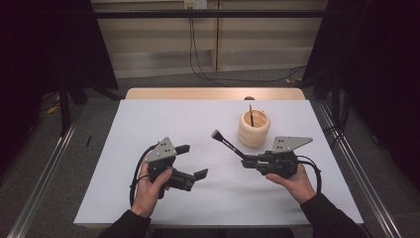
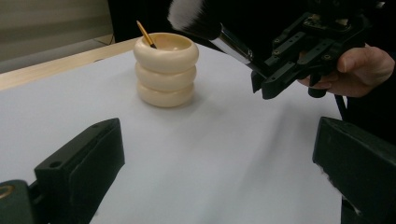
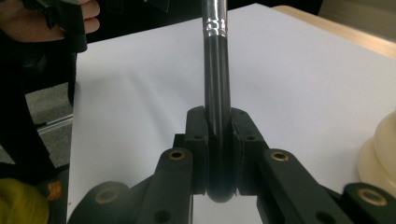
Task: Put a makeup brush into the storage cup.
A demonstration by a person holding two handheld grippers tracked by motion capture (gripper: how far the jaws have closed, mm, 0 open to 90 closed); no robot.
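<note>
— Inspector A: We find the right gripper [image 1: 246, 161] clamped on the black handle of a makeup brush [image 2: 219, 35], bristles raised above the table [image 1: 163, 119]. The left gripper [image 1: 194, 161] stands wide and empty near the front edge.

— Inspector B: Agreed. The ribbed cream holder [image 1: 254, 128], towards the far right corner, already holds a thin brush [image 1: 251, 115]. We judge the risk: a tilted entry could strike the rim and topple it.

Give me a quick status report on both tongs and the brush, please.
Right tongs shut on makeup brush, held above the table. Left tongs open, empty. Cream ribbed cup beside the brush head, one thin brush already inside. Nothing in the way.
</note>
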